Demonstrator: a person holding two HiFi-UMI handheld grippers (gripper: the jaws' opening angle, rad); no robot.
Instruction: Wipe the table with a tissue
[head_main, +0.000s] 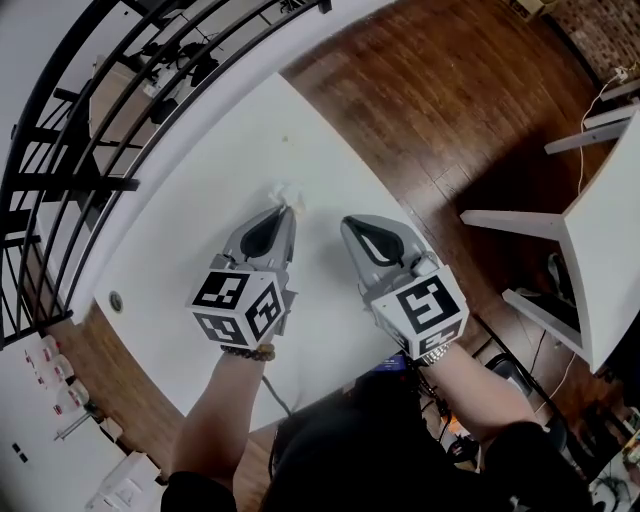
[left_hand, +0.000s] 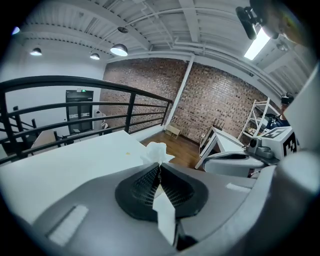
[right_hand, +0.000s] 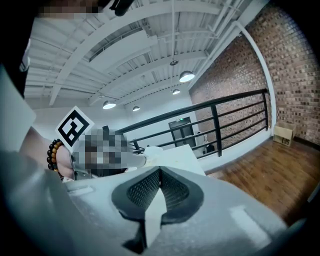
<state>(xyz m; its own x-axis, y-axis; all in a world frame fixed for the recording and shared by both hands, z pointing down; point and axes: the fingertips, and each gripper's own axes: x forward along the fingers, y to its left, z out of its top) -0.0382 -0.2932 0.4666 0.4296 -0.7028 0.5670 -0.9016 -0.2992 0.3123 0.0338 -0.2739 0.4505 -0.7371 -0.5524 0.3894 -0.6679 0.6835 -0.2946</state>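
The left gripper jaws are clamped on a crumpled white tissue, which bunches out at 12 o'clock from the tips, over the white worktop. The right gripper jaws are closed and empty.

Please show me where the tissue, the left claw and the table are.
tissue (left_hand: 158, 151), left gripper view, its crumpled top.
left claw (left_hand: 159, 166), left gripper view, between its closed tips.
table (head_main: 290, 150), head view, bare white top.

Head camera looks steeply down on the white tabletop; each gripper camera rides close behind its own jaws, facing level outward — both share that tabletop and the black railing.
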